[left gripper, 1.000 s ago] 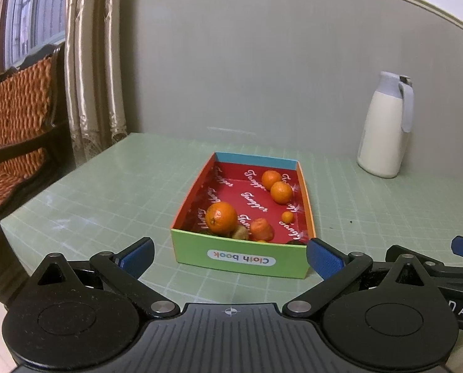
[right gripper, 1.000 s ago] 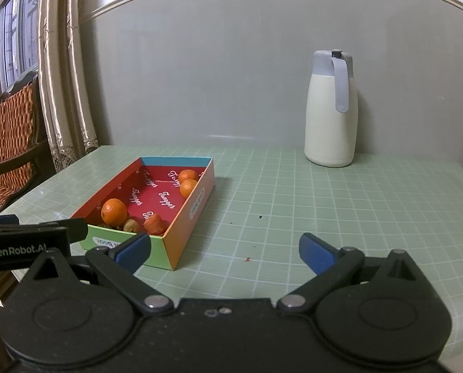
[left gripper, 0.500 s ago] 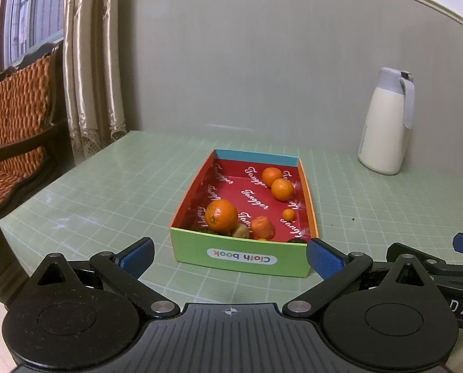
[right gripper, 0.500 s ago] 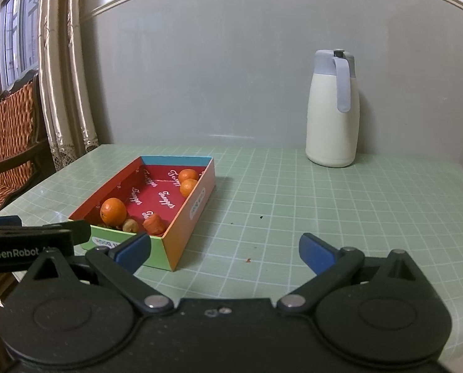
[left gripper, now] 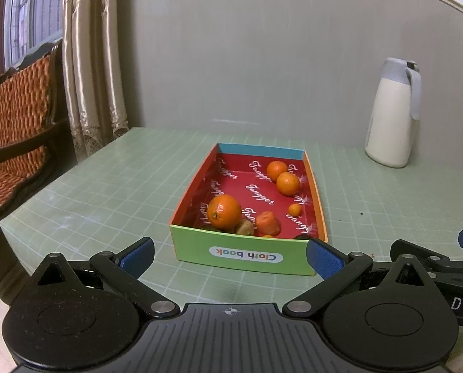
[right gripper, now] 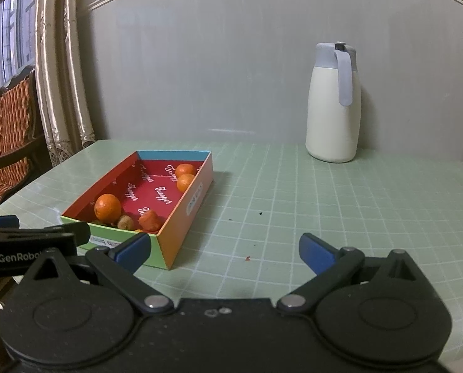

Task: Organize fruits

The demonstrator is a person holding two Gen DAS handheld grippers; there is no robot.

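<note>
A colourful cardboard box [left gripper: 247,256] [right gripper: 194,202] with a red lining sits on the green checked table. Inside lie a large orange [left gripper: 224,211] [right gripper: 107,207], two smaller oranges [left gripper: 288,183] [right gripper: 185,181] at the far end, a tiny orange [left gripper: 295,209], a reddish fruit [left gripper: 267,222] [right gripper: 150,220] and a brown kiwi [left gripper: 243,227] [right gripper: 125,222]. My left gripper [left gripper: 229,258] hovers open just in front of the box's near wall, holding nothing. My right gripper [right gripper: 225,255] is open and empty, to the right of the box over bare table.
A white thermos jug [left gripper: 391,115] [right gripper: 334,102] with a grey lid stands by the back wall at the right. A wicker chair [left gripper: 16,118] and curtains [left gripper: 88,62] lie beyond the table's left edge. Small crumbs [right gripper: 247,258] dot the tablecloth.
Both grippers have drifted back and up a little, so the box looks slightly farther. Both stay open. The fruits have not moved.
</note>
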